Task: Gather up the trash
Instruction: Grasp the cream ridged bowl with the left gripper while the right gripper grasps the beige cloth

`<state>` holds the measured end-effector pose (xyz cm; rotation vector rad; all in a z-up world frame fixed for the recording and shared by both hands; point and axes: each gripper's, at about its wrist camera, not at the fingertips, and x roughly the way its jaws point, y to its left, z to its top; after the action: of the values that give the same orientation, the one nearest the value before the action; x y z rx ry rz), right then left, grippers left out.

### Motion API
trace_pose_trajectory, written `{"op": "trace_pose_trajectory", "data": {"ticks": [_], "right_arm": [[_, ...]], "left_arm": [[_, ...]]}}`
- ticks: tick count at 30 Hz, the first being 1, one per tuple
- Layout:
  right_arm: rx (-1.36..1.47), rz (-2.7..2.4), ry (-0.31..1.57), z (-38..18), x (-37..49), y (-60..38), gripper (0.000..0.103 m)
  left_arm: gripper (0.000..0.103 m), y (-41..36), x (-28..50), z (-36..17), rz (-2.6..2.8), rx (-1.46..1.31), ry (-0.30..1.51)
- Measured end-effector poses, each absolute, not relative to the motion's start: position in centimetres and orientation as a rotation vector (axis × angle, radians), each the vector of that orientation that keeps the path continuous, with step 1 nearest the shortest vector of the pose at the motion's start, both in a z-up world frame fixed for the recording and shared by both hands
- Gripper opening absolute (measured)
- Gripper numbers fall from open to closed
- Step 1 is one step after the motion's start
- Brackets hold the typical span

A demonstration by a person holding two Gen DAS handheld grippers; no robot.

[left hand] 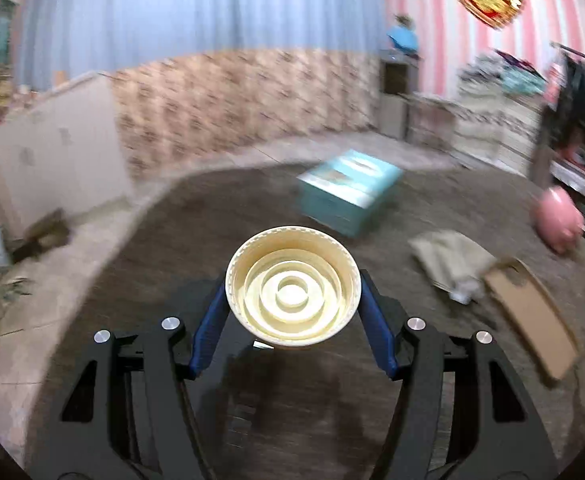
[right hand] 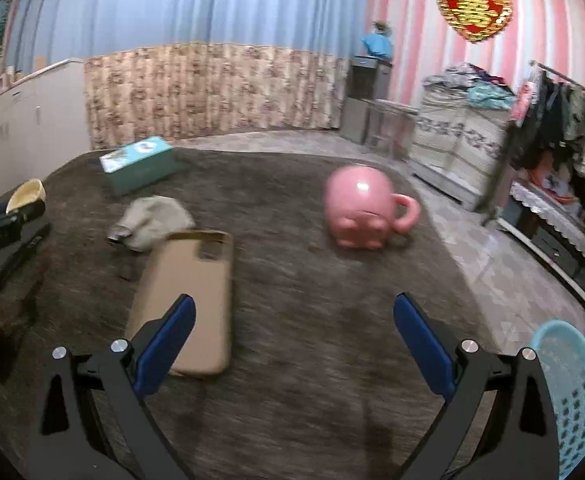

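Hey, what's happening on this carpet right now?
A person is collecting trash with two handheld grippers. The left gripper is clamped on a cream cap, held above the carpet. The right gripper is open and empty. A crumpled wrapper, a phone case, a pink mug on its side and a teal box lie on the carpet. A blue basket is at the right.

text: none legible | heart wall ornament [right hand: 474, 8]: glyph blurred
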<state>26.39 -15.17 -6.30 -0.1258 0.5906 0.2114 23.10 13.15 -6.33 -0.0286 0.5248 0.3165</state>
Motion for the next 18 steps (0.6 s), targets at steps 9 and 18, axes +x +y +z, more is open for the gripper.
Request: {"op": "trace_pose_trajectory", "data": {"ticks": [9,18], "right_arm": [[-0.105,0.36,0.633,-6.1,30.8,-6.8,0.096],[-0.147,0.464,0.782,-10.3,35.0,-0.3,0.046]], "left_arm": [[0.061,17.9,22.6,-7.0,0.484,-0.119,0.47],[0.061,18.8,22.8,-7.5,0.478,-0.158,0.468]]}}
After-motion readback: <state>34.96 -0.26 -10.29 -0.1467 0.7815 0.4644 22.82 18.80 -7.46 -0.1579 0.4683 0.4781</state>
